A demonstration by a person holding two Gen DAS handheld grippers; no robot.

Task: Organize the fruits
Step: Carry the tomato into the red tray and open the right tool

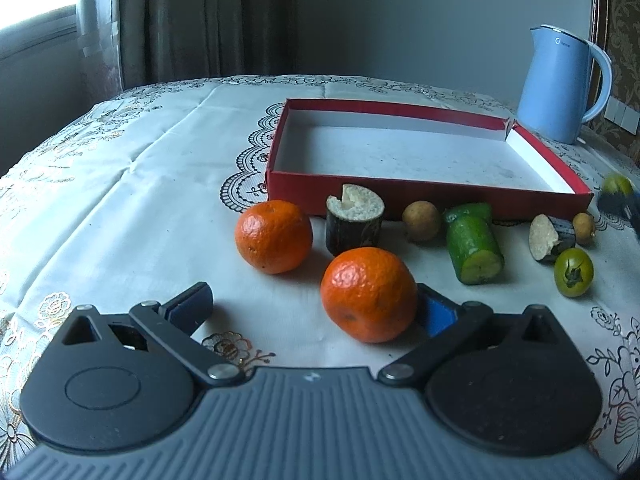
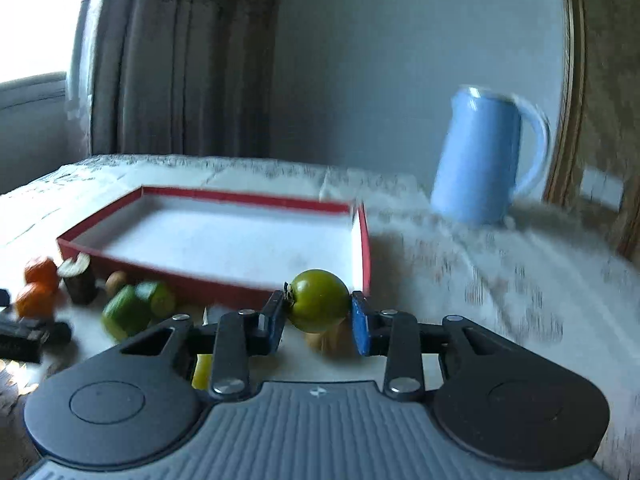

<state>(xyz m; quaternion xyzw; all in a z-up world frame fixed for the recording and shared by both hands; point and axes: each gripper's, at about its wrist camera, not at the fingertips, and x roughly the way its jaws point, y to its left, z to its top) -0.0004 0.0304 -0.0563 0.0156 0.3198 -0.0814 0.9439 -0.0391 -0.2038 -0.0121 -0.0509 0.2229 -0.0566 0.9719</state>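
Observation:
A red box (image 1: 424, 189) with a white inside lies open on the table; it also shows in the right wrist view (image 2: 224, 284). In front of it lie two oranges (image 1: 273, 235) (image 1: 368, 294), dark cane pieces (image 1: 354, 219), a small brown fruit (image 1: 421, 215), green pieces (image 1: 474, 246) and a green tomato-like fruit (image 1: 573, 267). My left gripper (image 1: 316, 306) is open, with the near orange between its fingers against the right pad. My right gripper (image 2: 318, 314) is shut on a green round fruit (image 2: 319, 300), held above the table near the box's right front corner. It shows blurred at the left wrist view's right edge (image 1: 618, 196).
A blue kettle (image 1: 560, 84) stands behind the box at the right; it also shows in the right wrist view (image 2: 480, 160). The table wears a white embroidered cloth (image 1: 120, 184). Curtains and a window are at the back left. The right wrist view is motion-blurred.

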